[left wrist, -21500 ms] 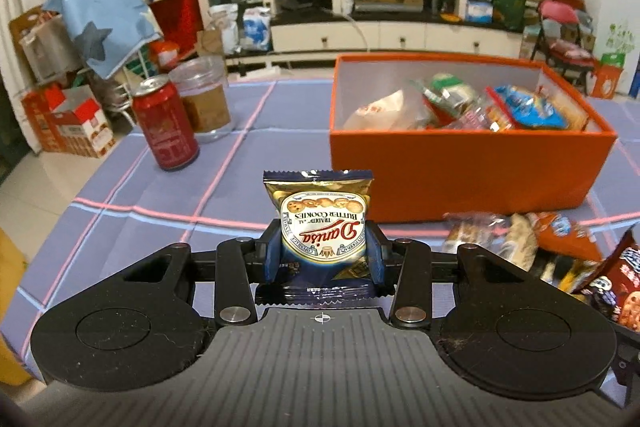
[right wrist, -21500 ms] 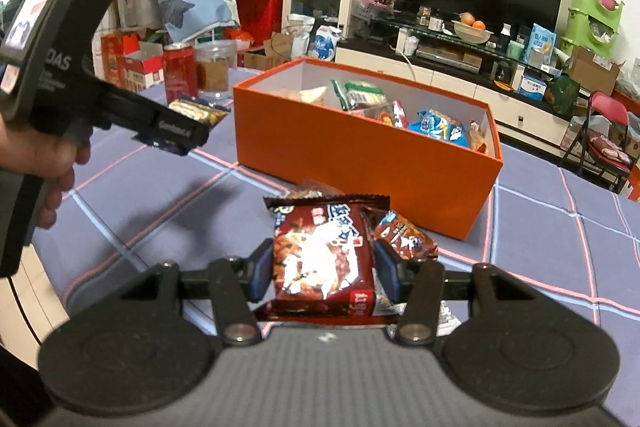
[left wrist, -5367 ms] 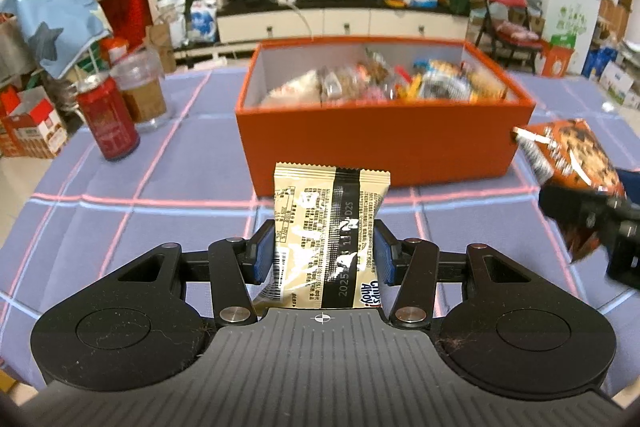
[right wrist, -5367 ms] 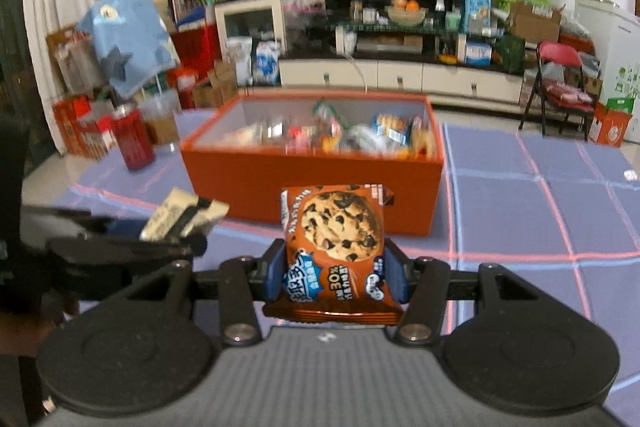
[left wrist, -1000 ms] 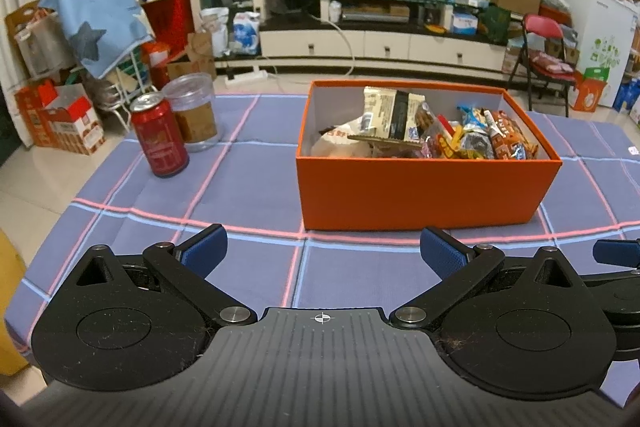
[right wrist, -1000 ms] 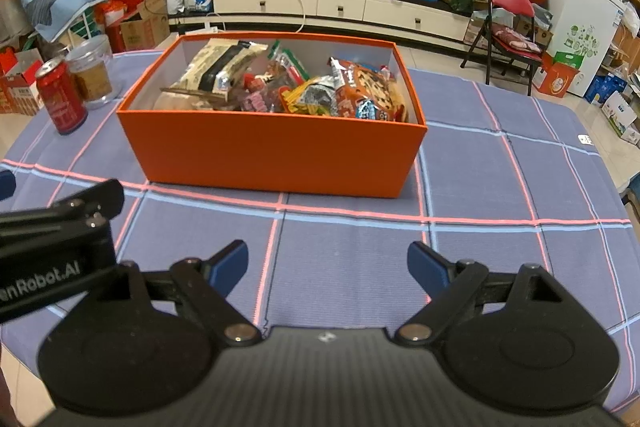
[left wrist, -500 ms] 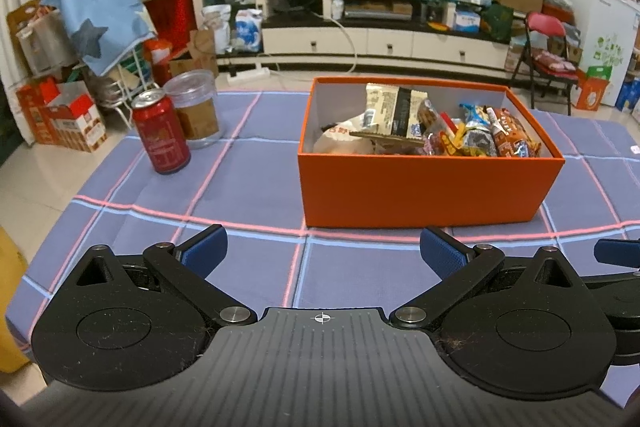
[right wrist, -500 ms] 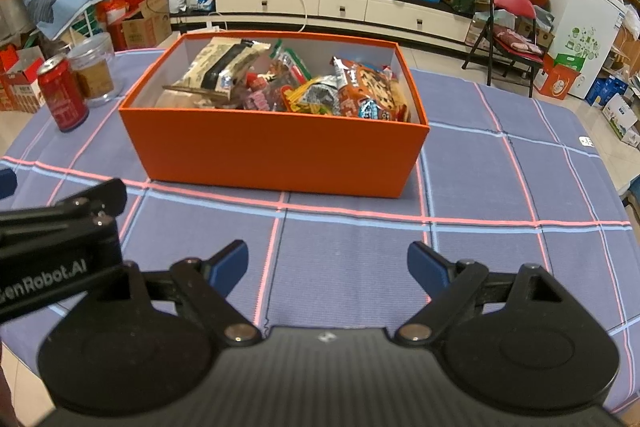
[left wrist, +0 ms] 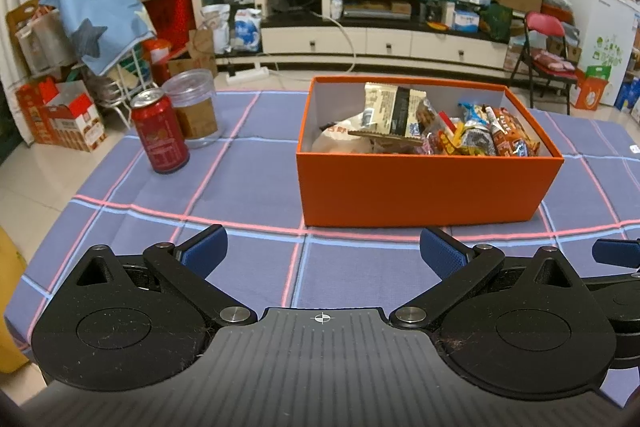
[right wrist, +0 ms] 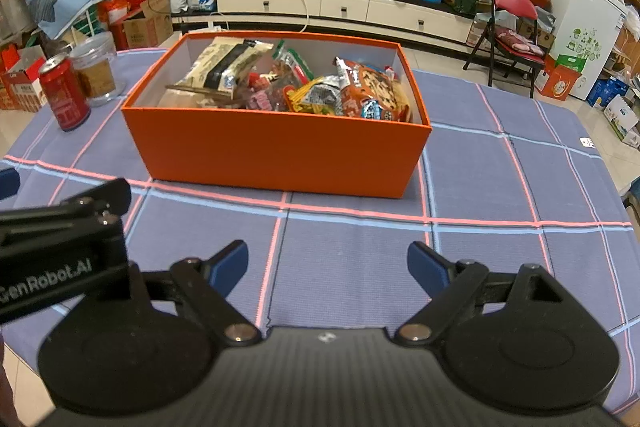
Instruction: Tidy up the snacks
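Note:
An orange box (left wrist: 424, 187) stands on the blue checked tablecloth and is full of snack packets, among them a cream and black packet (left wrist: 394, 111) and an orange cookie packet (left wrist: 514, 137). The box also shows in the right wrist view (right wrist: 276, 147), with the cookie packet (right wrist: 372, 93) at its right end. My left gripper (left wrist: 322, 251) is open and empty, held over the cloth in front of the box. My right gripper (right wrist: 326, 267) is open and empty, also short of the box. The left gripper's body (right wrist: 60, 259) shows at the left of the right wrist view.
A red drink can (left wrist: 160, 131) and a clear jar (left wrist: 194, 113) stand on the table's far left. The tablecloth (left wrist: 248, 187) lies around the box. Behind the table are a TV stand, a red folding chair (left wrist: 546, 51) and boxes on the floor.
Both grippers have drawn back slightly from the box and stay open. In the oldest frames each held a snack packet; those packets now lie in the box.

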{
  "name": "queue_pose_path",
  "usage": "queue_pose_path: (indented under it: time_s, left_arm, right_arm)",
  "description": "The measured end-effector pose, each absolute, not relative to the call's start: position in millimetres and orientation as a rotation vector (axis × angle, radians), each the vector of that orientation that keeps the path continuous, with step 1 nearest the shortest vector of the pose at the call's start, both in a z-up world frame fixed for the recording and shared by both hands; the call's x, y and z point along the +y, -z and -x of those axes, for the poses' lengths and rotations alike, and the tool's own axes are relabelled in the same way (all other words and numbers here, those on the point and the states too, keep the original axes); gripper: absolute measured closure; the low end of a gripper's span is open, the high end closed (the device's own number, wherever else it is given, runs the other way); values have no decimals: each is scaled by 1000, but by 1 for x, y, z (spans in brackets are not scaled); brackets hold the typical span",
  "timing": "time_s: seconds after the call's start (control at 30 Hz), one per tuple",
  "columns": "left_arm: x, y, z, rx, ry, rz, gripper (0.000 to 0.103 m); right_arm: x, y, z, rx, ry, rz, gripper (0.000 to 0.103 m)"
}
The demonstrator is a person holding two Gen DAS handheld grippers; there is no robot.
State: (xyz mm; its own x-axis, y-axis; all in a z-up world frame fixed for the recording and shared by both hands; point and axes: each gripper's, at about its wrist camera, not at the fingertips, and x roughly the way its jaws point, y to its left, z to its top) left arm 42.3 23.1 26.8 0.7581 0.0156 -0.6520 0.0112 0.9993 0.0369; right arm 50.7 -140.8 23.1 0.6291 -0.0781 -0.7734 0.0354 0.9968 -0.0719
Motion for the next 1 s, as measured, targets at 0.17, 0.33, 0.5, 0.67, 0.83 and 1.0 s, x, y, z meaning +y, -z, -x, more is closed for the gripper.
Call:
queue_pose_path:
  time_s: [0.17,0.33,0.5,0.67,0.83,1.0]
  left_arm:
    - [23,-25,-42,711,-1,-39,5]
    - [22,-24,-42,713,3,-35,5]
    - [21,-26,-43,719,10,-27,5]
    - [20,-26,-42,720,12,-27,5]
    - [20,-26,-42,720,12,-30,5]
    - [21,-24,-42,725,17,-26,5]
  right_arm:
    - [-140,-23,-50,888,64,52,14]
    - [-140,-23,-50,886,64,52,14]
    - [-138,-22,-49,881,65,57,14]
    - [-137,-23,-49,883,63,60,14]
    - [-136,-23,-49,884,62,60,14]
    - [-135,-23,-49,884,62,61,14]
